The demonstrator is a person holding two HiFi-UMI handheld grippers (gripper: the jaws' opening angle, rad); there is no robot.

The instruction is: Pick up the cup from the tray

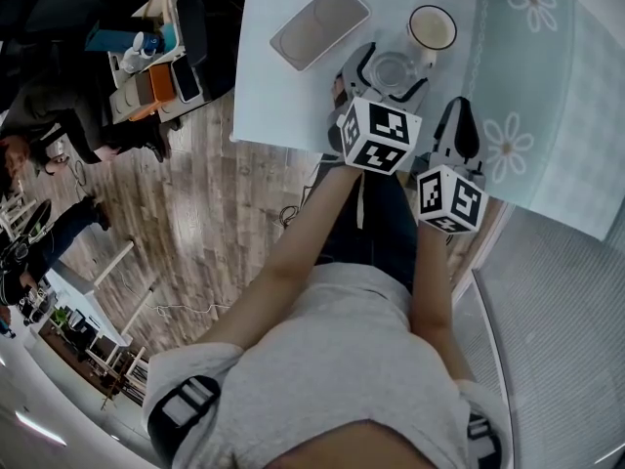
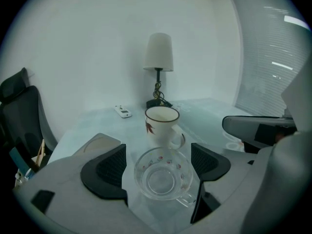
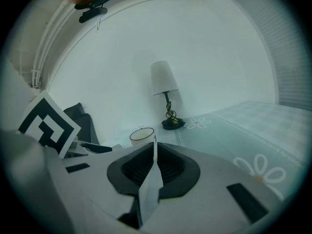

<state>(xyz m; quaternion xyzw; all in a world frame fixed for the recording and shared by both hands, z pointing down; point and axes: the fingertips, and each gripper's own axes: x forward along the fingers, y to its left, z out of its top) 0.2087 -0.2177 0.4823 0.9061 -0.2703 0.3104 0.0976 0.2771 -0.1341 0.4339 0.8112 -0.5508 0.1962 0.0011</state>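
Note:
A clear glass cup (image 1: 393,69) with small red marks stands on the pale tablecloth, off the tray, between the jaws of my left gripper (image 1: 389,76). In the left gripper view the glass cup (image 2: 161,177) sits low between the dark pads (image 2: 108,169). A gap shows on its left side and its right rim is close to the other pad. The left gripper (image 2: 158,162) is open around it. The flat grey tray (image 1: 319,25) lies to the left with nothing on it. My right gripper (image 1: 457,117) hovers to the right, shut and empty (image 3: 155,147).
A white mug (image 1: 432,27) with a leaf print (image 2: 162,126) stands just beyond the glass cup. A table lamp (image 2: 159,57) and a small remote (image 2: 123,111) are at the table's far side. The table's near edge is by the person's body; a dark chair (image 2: 19,111) stands left.

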